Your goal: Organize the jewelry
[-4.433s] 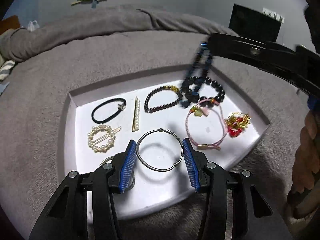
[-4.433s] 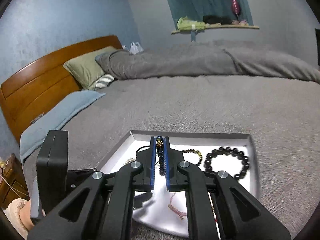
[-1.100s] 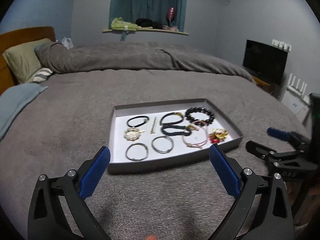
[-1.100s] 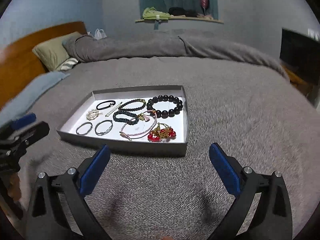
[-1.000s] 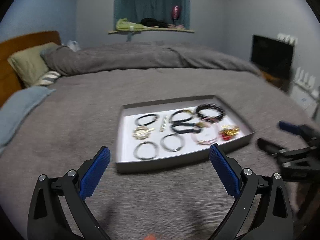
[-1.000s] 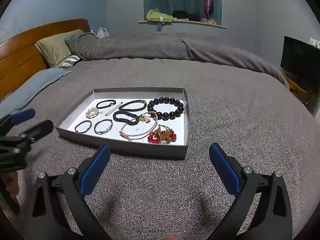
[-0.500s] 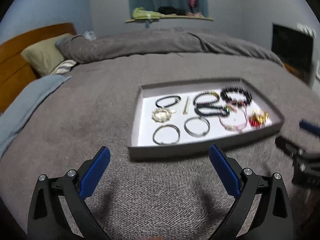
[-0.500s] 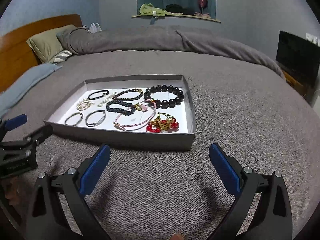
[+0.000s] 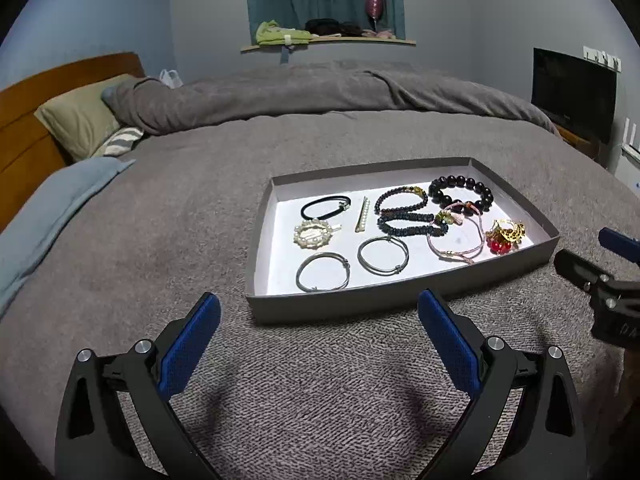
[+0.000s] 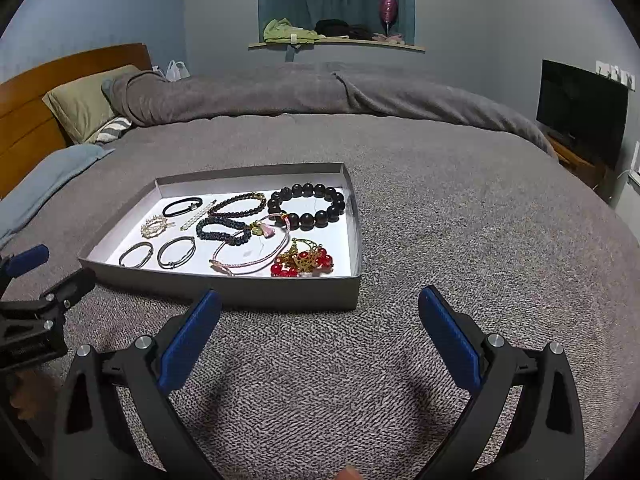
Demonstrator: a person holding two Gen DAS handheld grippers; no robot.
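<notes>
A shallow grey tray (image 9: 404,300) (image 10: 240,294) with a white floor lies on the grey bed cover. In it lie a black hair tie (image 9: 325,205), a pearl ring clip (image 9: 314,233), a pearl bar clip (image 9: 362,220), two metal bangles (image 9: 323,272) (image 9: 383,255), dark bead bracelets (image 9: 460,193) (image 9: 410,225), a pink cord bracelet (image 9: 456,238) and a red and gold charm (image 9: 504,236). My left gripper (image 9: 318,336) is open and empty, in front of the tray. My right gripper (image 10: 320,336) is open and empty, in front of the tray's right corner.
The bed has a rolled grey duvet (image 9: 320,92) at the back, pillows (image 9: 80,120) and a wooden headboard (image 9: 24,120) at the left. A dark screen (image 9: 572,96) stands at the right. A window shelf (image 10: 336,42) holds clothes.
Both grippers have pulled back from the tray and stand wide open. The dark bead bracelet that the right gripper held 4.4 s ago now lies in the tray. The left view has swung left.
</notes>
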